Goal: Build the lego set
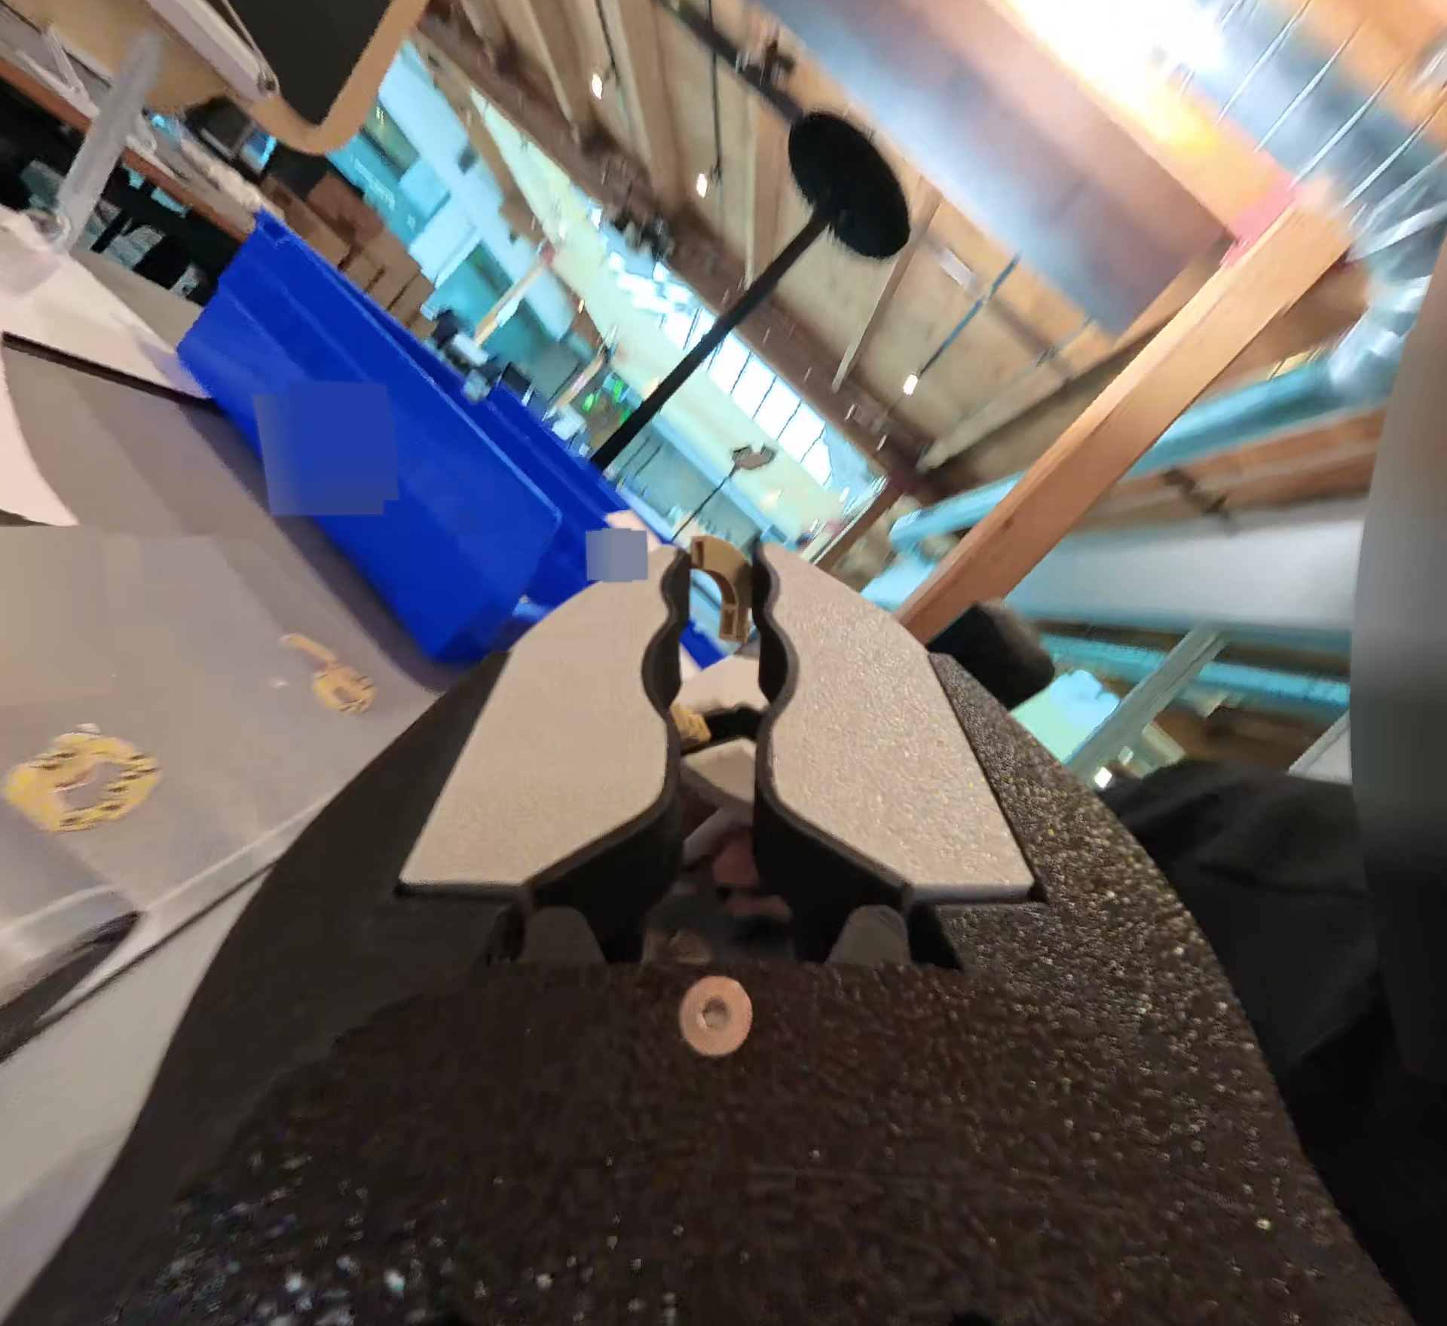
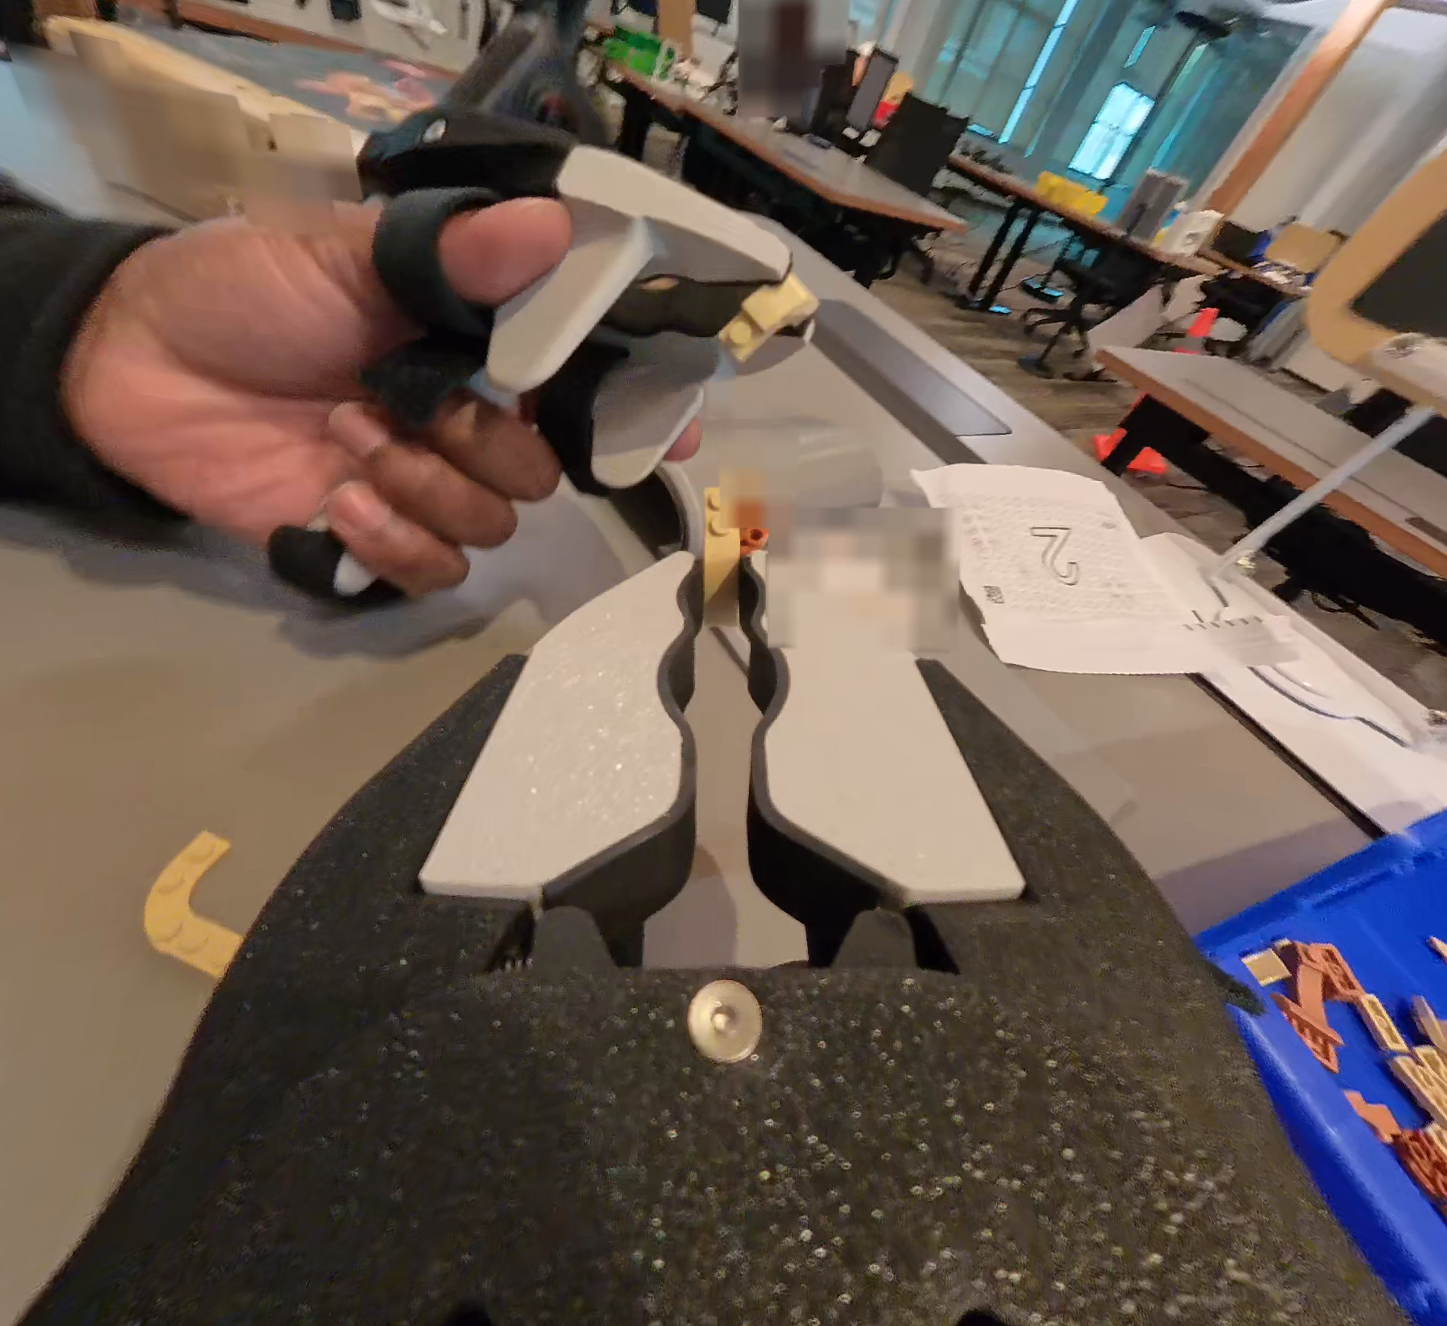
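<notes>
My left gripper [image 1: 720, 583] is shut on a small tan curved lego piece [image 1: 724, 587] and is tilted up toward the ceiling. It also shows in the right wrist view [image 2: 771, 321], held by a hand [image 2: 258, 380] above the table, with the tan piece [image 2: 763, 323] at its tips. My right gripper [image 2: 724, 583] is shut on a small tan and orange lego assembly [image 2: 724, 556] just above the grey table [image 2: 156, 701], below the left gripper.
A blue bin [image 2: 1331, 1038] with brown and tan pieces sits at the right; it also shows in the left wrist view [image 1: 376, 442]. A yellow curved plate [image 2: 184, 905] lies at the left. Yellow pieces [image 1: 78, 779] lie on the table. Paper sheets [image 2: 1057, 568] lie ahead. The left gripper's tips are roughly 6 centimetres from the right gripper's.
</notes>
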`<action>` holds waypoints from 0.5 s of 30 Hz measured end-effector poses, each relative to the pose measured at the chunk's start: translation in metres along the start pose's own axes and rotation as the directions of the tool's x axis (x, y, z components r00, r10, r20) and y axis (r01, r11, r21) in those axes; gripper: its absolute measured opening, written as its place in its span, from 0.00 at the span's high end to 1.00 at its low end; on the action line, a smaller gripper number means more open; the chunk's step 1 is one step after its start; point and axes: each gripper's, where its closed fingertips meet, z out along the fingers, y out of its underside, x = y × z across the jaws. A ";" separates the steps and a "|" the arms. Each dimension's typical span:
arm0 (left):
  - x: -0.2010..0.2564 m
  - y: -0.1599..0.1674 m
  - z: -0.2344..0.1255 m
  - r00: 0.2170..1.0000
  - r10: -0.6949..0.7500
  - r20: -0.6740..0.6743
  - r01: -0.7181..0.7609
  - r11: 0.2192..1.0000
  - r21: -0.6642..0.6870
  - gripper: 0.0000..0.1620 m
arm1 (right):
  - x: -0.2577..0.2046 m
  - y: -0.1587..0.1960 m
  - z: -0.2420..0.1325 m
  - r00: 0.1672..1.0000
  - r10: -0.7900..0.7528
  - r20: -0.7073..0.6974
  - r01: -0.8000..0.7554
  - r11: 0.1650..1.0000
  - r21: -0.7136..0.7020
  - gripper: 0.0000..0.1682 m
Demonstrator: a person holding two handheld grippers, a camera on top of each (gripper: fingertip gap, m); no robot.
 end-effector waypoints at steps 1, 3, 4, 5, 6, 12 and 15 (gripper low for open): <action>0.001 -0.001 0.002 0.999 -0.041 -0.017 0.041 0.998 0.049 0.91 | 0.002 -0.003 -0.001 1.000 0.009 -0.029 -0.009 1.000 0.011 0.96; 0.002 0.002 0.006 0.994 -0.101 -0.041 0.105 0.988 0.109 0.91 | 0.003 -0.008 -0.003 0.996 0.039 -0.074 -0.037 0.999 0.031 0.96; 0.002 0.004 0.009 0.991 -0.122 -0.048 0.127 0.983 0.134 0.91 | 0.004 -0.009 -0.004 0.994 0.051 -0.098 -0.047 0.998 0.038 0.96; 0.002 0.005 0.011 0.989 -0.137 -0.052 0.143 0.977 0.157 0.91 | 0.005 -0.010 -0.005 0.991 0.058 -0.124 -0.053 0.998 0.041 0.95; 0.002 0.006 0.013 0.988 -0.146 -0.058 0.154 0.972 0.175 0.91 | 0.007 -0.012 -0.006 0.987 0.061 -0.146 -0.054 0.997 0.046 0.95; 0.000 0.018 0.022 0.975 -0.206 -0.080 0.217 0.961 0.171 0.91 | 0.016 -0.017 -0.009 0.976 0.089 -0.198 -0.075 0.994 0.076 0.95; -0.003 0.020 0.023 0.975 -0.211 -0.071 0.221 0.960 0.175 0.91 | 0.018 -0.015 -0.009 0.974 0.111 -0.197 -0.096 0.992 0.083 0.95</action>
